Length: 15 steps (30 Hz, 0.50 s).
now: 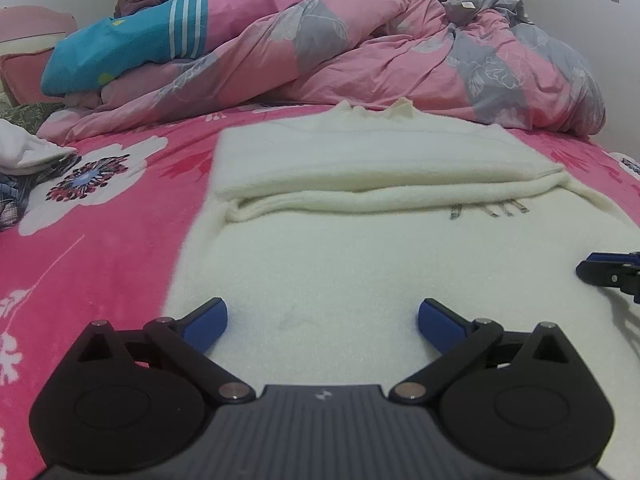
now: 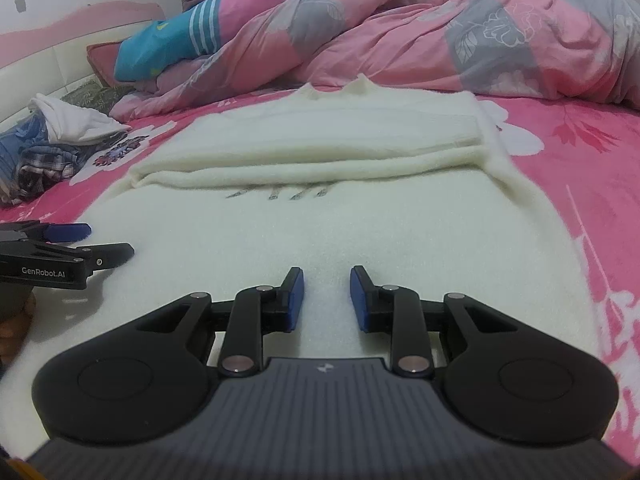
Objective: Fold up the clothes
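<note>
A cream knit sweater (image 1: 340, 256) lies flat on the bed, collar at the far end, with its sleeves folded across the chest in a thick band (image 1: 360, 184). My left gripper (image 1: 322, 324) rests low over the sweater's near left part, jaws wide open with only flat fabric between the blue pads. My right gripper (image 2: 327, 296) sits over the sweater (image 2: 320, 232) near its hem. A narrow gap stands between its pads, and no fabric is pinched in it. Each gripper shows at the edge of the other's view: the right gripper (image 1: 612, 272), the left gripper (image 2: 100, 242).
A pink floral bedsheet (image 1: 100, 240) lies under the sweater. A bunched pink and grey duvet (image 1: 400, 52) and a blue striped pillow (image 1: 120, 52) fill the far side. A pile of white and plaid clothes (image 2: 60, 140) lies at the left by the headboard.
</note>
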Each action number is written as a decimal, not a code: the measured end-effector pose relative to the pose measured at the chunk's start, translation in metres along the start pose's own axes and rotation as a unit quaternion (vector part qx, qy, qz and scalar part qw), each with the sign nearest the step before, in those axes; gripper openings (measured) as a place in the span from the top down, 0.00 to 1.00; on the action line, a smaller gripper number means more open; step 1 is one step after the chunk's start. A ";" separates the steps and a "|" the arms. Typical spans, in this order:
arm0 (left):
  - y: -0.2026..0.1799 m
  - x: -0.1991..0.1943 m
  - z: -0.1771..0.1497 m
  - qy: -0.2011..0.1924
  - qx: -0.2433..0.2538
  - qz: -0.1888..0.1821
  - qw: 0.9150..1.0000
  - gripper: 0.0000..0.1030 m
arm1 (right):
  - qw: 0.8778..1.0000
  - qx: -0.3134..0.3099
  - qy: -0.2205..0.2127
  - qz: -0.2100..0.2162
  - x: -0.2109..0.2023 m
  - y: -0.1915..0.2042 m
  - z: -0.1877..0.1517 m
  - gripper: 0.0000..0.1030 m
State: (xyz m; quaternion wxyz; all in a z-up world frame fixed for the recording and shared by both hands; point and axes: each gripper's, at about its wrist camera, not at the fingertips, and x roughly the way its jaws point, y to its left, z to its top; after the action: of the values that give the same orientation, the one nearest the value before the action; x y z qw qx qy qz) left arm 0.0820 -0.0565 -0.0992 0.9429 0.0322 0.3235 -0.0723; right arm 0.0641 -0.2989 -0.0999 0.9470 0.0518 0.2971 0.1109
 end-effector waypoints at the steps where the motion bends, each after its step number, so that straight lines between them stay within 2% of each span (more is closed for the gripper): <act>1: 0.000 0.000 0.000 0.000 0.000 0.000 1.000 0.00 | 1.000 0.000 0.000 0.000 0.000 0.000 0.000 0.76; 15: 0.000 0.000 0.000 0.000 0.000 0.000 1.000 0.00 | 1.000 0.002 -0.001 0.000 0.000 0.000 0.000 0.76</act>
State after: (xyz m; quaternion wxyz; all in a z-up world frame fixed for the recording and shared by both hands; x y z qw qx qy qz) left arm 0.0821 -0.0566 -0.0993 0.9428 0.0323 0.3236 -0.0726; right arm 0.0638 -0.2987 -0.1000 0.9470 0.0543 0.2966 0.1106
